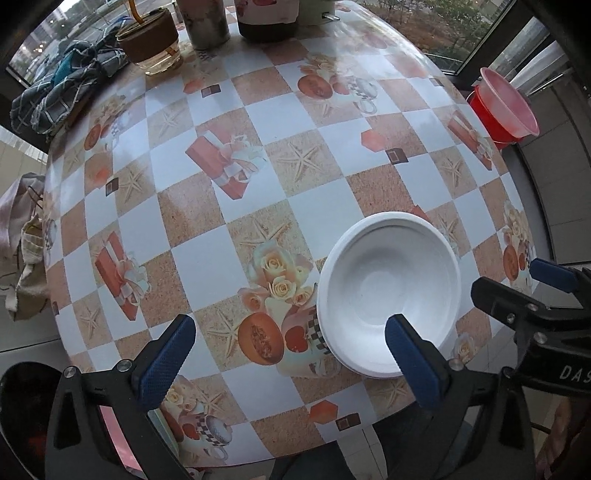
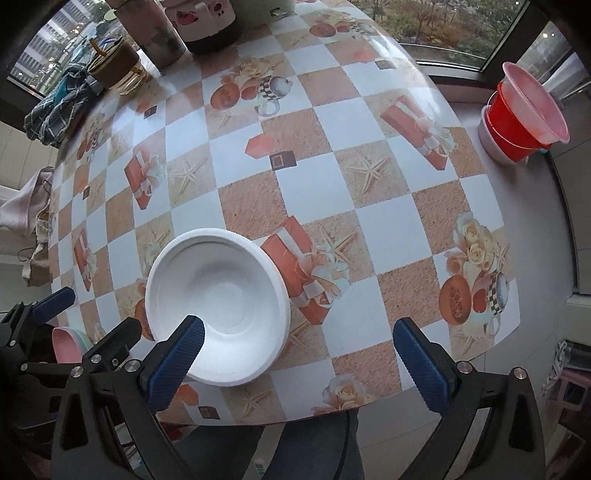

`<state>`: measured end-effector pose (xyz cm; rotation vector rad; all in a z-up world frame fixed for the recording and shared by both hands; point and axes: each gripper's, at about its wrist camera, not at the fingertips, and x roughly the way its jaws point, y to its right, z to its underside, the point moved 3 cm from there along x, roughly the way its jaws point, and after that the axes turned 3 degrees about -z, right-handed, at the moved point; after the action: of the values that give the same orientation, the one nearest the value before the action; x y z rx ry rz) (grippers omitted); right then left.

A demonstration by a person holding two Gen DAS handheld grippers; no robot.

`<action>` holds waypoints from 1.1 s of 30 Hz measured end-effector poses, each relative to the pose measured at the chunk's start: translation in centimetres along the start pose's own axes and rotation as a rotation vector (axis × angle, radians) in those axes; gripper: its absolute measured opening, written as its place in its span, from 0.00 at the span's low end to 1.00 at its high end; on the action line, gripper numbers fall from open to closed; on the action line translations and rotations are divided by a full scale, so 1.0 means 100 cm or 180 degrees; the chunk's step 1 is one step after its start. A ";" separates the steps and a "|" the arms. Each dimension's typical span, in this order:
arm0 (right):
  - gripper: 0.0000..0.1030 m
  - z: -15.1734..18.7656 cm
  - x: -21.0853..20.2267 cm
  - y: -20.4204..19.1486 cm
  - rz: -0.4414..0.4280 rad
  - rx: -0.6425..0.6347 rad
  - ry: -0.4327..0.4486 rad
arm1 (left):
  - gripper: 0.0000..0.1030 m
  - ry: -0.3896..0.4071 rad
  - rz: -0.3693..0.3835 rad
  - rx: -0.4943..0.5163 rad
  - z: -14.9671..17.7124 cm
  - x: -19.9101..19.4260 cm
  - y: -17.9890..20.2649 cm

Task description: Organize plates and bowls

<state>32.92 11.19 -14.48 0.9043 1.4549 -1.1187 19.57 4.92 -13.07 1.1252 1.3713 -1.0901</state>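
White foam bowls (image 1: pixel 388 291), nested as a stack, sitting upright near the front edge of the checkered tabletop (image 1: pixel 229 122), nothing inside the top one. Left hand-held gripper (image 1: pixel 288 350) above, jaws spread wide, nothing between the pads; one blue finger (image 1: pixel 413 360) overlapping the bowl's near rim in view, contact impossible to confirm. Right hand-held gripper (image 2: pixel 299 354) likewise spread wide and holding nothing, its left finger (image 2: pixel 177 363) hanging over the near rim of the same stack (image 2: pixel 218 302). Over past the tabletop's far right side, off the cloth: a translucent pink tub (image 2: pixel 535 103) nested into a red bucket (image 2: pixel 513 129), a pale container behind them; contents not visible. At the far end, a glass cup with a brown band (image 1: pixel 151 40) and a straw, a metal tumbler (image 1: pixel 207 22), a dark jar (image 1: pixel 266 18), and a crumpled plaid cloth (image 1: pixel 62 85) beside them. Down at the left edge in the right view, a pink and pale green dish (image 2: pixel 68 345) peeking out low.
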 end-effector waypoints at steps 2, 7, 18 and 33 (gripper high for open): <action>1.00 0.000 0.000 -0.001 0.0007 -0.0005 0.0001 | 1.00 0.0004 0.0007 0.0012 0.000 0.000 0.001; 1.00 0.000 0.002 0.000 0.0013 0.0021 -0.0029 | 1.00 -0.0007 0.0002 0.0021 -0.001 0.000 0.001; 1.00 -0.001 0.008 0.003 0.0027 0.0027 -0.0091 | 1.00 -0.0064 -0.0007 -0.0017 -0.002 0.005 0.001; 1.00 0.001 0.019 0.011 0.0038 0.0091 -0.0188 | 1.00 -0.0166 -0.0027 -0.0077 -0.001 0.016 0.004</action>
<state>33.65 11.35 -16.49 0.8915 1.3867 -1.1507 19.84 5.16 -14.69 1.0672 1.3464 -1.0988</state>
